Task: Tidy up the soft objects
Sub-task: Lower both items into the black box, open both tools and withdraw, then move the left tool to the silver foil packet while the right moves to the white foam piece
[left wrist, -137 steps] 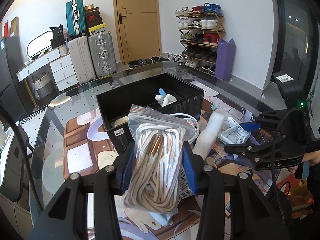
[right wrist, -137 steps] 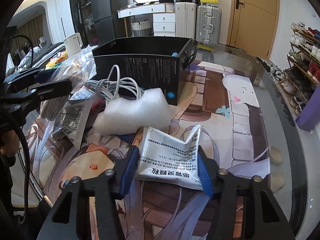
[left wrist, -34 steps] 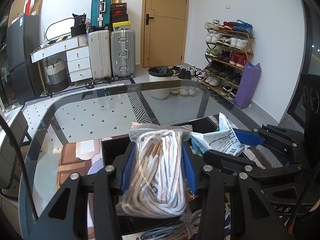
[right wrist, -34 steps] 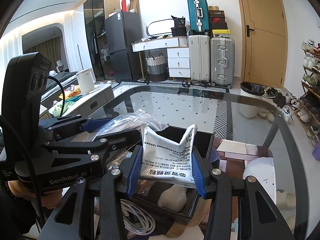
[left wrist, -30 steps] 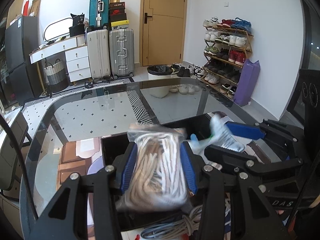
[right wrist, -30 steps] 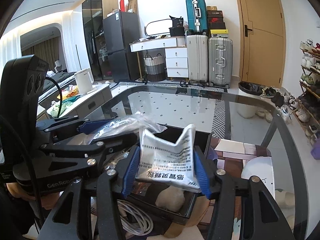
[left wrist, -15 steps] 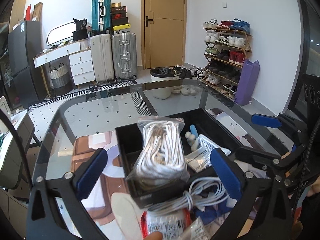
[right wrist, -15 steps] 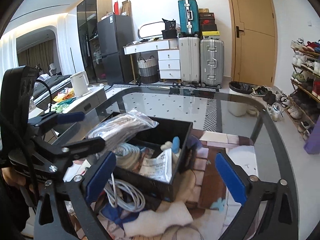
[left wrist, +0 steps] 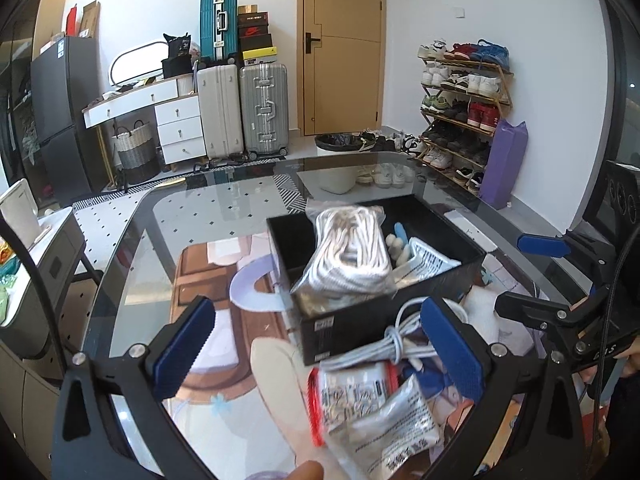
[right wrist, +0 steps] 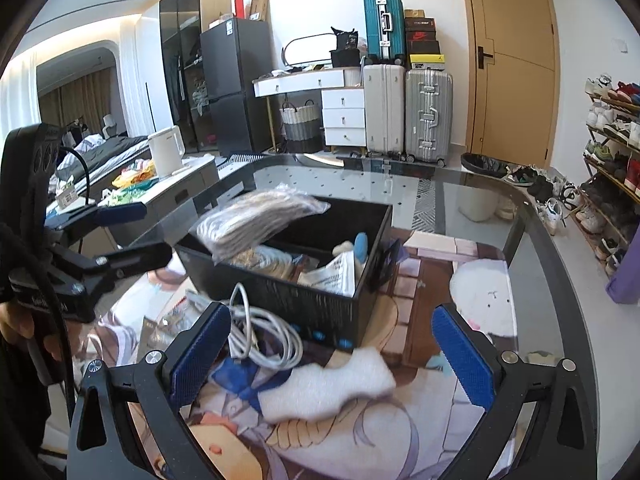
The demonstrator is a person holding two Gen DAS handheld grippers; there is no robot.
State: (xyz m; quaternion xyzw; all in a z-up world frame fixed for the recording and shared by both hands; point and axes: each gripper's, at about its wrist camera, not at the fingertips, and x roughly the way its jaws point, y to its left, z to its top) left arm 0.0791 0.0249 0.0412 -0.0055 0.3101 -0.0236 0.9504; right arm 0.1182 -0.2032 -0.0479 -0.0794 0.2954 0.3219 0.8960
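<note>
A black box [left wrist: 400, 304] [right wrist: 280, 296] stands on the glass table. A clear bag of white rope [left wrist: 348, 256] [right wrist: 256, 216] lies across its rim and contents. A white printed sachet [left wrist: 428, 260] [right wrist: 336, 276] lies inside the box beside a white and blue toy [left wrist: 398, 240] [right wrist: 358, 246]. My left gripper [left wrist: 316, 340] is open and empty, just in front of the box. My right gripper [right wrist: 332, 354] is open and empty, a little back from the box. A white foam piece [right wrist: 328, 388], a coiled white cable [left wrist: 400, 340] [right wrist: 264, 340] and printed packets [left wrist: 368, 412] lie on the table.
A printed anime mat [right wrist: 416, 304] covers the glass table [left wrist: 224, 208]. Suitcases [left wrist: 244, 108], a white dresser [right wrist: 340, 108], a shoe rack [left wrist: 464, 92] and a door stand behind. A white kettle [right wrist: 166, 150] sits on a side unit at left.
Both grippers opened and let go: the rope bag and the sachet dropped into the black box. Both grippers then drew back from the box.
</note>
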